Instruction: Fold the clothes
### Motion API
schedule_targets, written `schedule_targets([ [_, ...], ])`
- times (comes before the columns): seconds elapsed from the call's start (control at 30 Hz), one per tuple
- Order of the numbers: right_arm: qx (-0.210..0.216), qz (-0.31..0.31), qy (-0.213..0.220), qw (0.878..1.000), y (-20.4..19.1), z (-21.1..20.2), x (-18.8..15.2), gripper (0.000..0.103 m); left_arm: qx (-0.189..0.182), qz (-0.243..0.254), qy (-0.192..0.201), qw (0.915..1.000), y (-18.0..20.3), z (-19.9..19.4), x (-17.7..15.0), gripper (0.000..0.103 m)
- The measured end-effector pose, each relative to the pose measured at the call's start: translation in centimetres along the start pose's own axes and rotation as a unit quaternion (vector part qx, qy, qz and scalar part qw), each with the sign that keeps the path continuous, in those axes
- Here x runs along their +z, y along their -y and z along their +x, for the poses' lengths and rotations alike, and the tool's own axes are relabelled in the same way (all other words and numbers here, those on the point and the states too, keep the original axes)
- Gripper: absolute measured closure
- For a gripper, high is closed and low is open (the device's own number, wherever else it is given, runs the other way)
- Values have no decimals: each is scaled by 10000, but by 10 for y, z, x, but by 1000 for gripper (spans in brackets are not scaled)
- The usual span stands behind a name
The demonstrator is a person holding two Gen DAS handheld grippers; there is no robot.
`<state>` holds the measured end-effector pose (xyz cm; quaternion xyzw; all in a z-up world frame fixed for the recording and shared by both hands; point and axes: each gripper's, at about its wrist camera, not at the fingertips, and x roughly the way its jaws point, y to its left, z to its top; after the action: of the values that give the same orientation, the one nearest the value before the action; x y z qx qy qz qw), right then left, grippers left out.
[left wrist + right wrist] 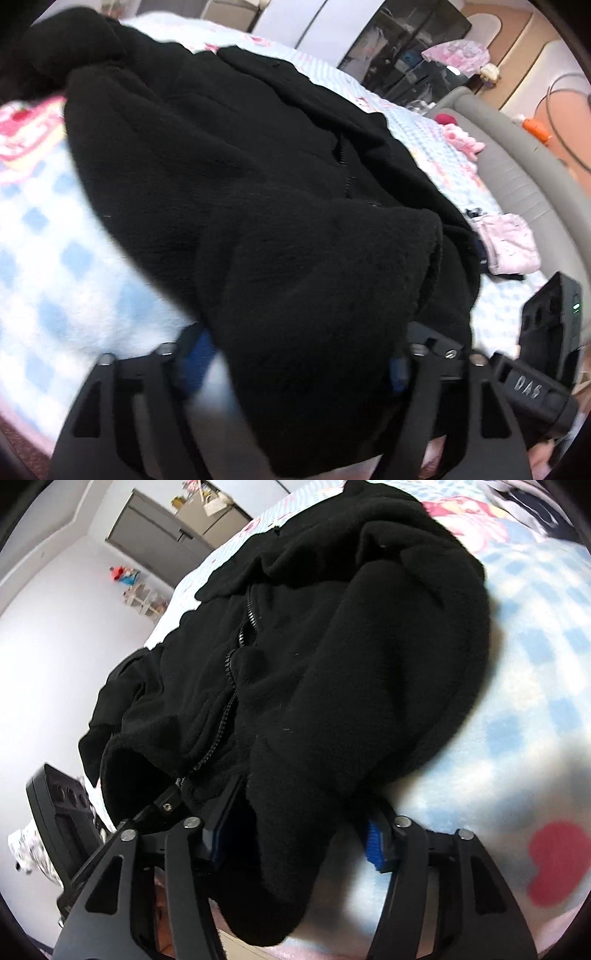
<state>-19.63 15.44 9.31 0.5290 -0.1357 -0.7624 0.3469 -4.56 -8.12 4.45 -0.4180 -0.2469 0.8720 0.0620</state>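
A black fleece jacket (229, 177) lies in a heap on a bed with a blue and white checked blanket (55, 266). Its zip (236, 653) is partly open.

In the left wrist view, the left gripper (299, 363) is at 6 o'clock. Its jaws stand wide apart. A thick fold of the jacket hangs down between them, but the blue pads (197, 350) do not press on it. The other gripper's body shows at 4 o'clock. A small pink cloth (509, 243) lies on the bed at 3 o'clock.

In the right wrist view, the right gripper (295, 840) is at 6 o'clock. Its jaws are apart too. A fold of the jacket hangs between them. The blue pad at 5 o'clock stands clear of the cloth. A red heart (557, 864) on the blanket shows at 4 o'clock.
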Motion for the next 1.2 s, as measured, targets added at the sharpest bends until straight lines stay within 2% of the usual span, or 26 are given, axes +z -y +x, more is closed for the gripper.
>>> schedule_targets([
  [0.03, -31, -33, 1, 10000, -2, 0, -1, 37, -68, -29, -88, 9999, -2, 0, 2, 18],
  [0.13, -127, -123, 11, 9998, -6, 1, -4, 34, -153, 37, -272, 9995, -8, -6, 7, 18],
  [0.2, -138, -165, -88, 9997, -7, 5, -1, 34, -44, 250, -220, 9994, -6, -13, 7, 23],
  [0.23, -155, -201, -110, 9996, -9, 7, 1, 34, 153, 395, -154, 9990, -3, -17, 7, 38],
  [0.27, -209, -229, -74, 9995, -10, 6, 3, 39, 453, 559, -81, 9974, 1, -22, 6, 61],
  [0.3, -341, -227, 35, 9992, -15, 5, 5, 47, 649, 638, -8, 9958, 4, -29, 5, 73],
  [0.33, -453, -253, 143, 9985, -18, 0, 5, 64, 660, 587, 66, 9961, 3, -38, 4, 82],
  [0.37, -478, -351, 248, 9979, -22, -7, 6, 76, 671, 537, 140, 9962, 3, -47, 3, 84],
  [0.43, -489, -533, 532, 9960, -30, -21, 9, 80, 573, 451, 278, 9970, 4, -56, 3, 84],
  [0.5, -564, -523, 558, 9955, -31, -21, 11, 80, 632, 574, 243, 9961, 6, -48, 5, 84],
  [0.53, -602, -515, 566, 9952, -31, -20, 13, 80, 780, 640, 55, 9949, 6, -34, 4, 84],
  [0.6, -750, -491, 259, 9956, -24, 0, 9, 80, 982, 689, -261, 9924, 5, -16, 0, 85],
  [0.63, -787, -449, 135, 9958, -20, 7, 6, 82, 981, 780, -236, 9918, 9, -20, 0, 86],
  [0.73, -722, -542, 295, 9955, -25, -11, 6, 87, 890, 1063, -138, 9902, 23, -39, 0, 87],
  [0.87, -780, -655, 514, 9935, -39, -34, 2, 89, 806, 1148, -22, 9901, 29, -61, -6, 90],
  [1.0, -917, -847, 602, 9904, -52, -44, -4, 90, 918, 1297, 13, 9873, 39, -61, -12, 92],
  [1.2, -735, -780, 549, 9927, -57, -57, -6, 90, 838, 1442, 104, 9859, 44, -66, 1, 92],
])
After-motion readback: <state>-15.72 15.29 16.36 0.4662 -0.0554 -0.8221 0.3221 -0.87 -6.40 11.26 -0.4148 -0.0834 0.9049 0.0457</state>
